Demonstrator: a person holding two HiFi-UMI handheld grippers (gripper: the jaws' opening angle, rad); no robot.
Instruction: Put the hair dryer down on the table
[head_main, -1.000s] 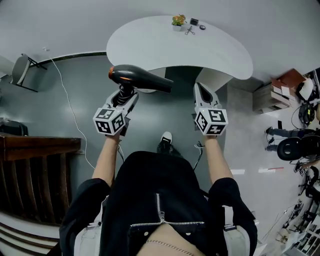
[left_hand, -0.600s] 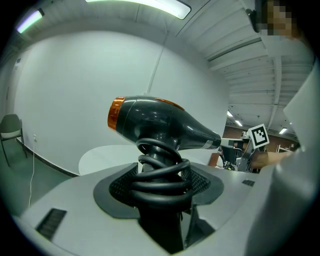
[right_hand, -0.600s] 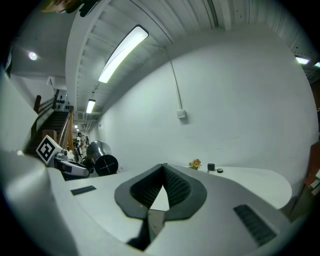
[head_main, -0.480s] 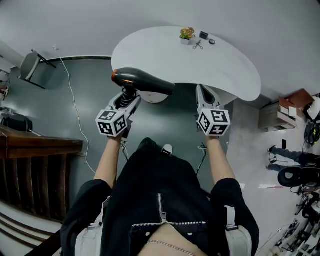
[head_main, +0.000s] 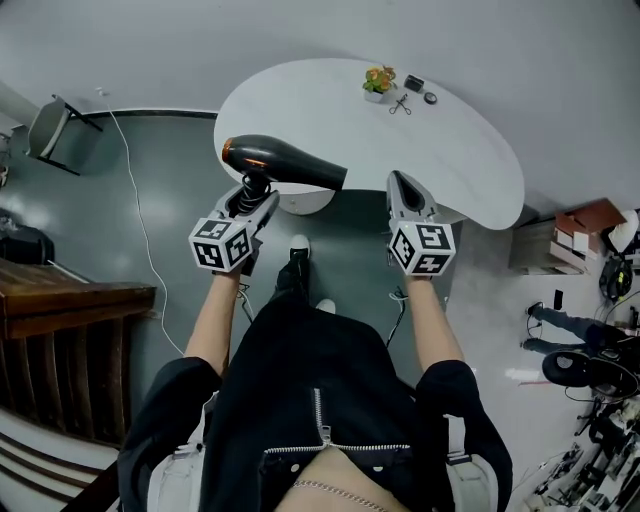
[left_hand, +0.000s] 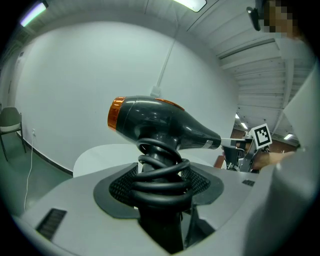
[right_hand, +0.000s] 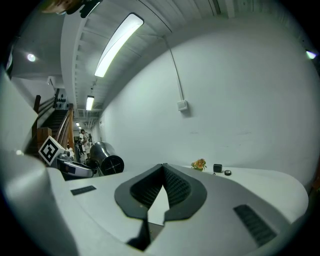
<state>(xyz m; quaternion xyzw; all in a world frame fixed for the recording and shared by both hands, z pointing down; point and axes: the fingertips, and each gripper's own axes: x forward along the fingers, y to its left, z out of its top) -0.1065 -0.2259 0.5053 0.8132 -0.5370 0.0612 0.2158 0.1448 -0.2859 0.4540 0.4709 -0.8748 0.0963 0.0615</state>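
The left gripper (head_main: 249, 197) is clamped on the handle of the hair dryer (head_main: 285, 164), and the left gripper view shows its jaws pressed against the black handle with the dryer's coiled cord (left_hand: 159, 176) wound round it between them. The hair dryer is held up in the air, not resting on anything. In the head view it lies across the near-left edge of the white table (head_main: 340, 115), with its orange rear end toward the left and its nozzle pointing right toward the right gripper (head_main: 403, 189). The right gripper is closed and empty: its own view shows the two jaws meeting at their tips with nothing between them. It hovers at the table's near edge, well apart from the dryer's body (whose round nozzle shows end-on at the left of the right gripper view (right_hand: 106, 160)). On the far edge of the table stand a small potted plant (head_main: 377, 81), a small dark box (head_main: 413, 82) and a small round dark item (head_main: 430, 97), close together and far from both grippers. A chair (head_main: 50, 122) stands on the grey floor at the far left, with a white cable (head_main: 132, 205) trailing over the floor beside it.
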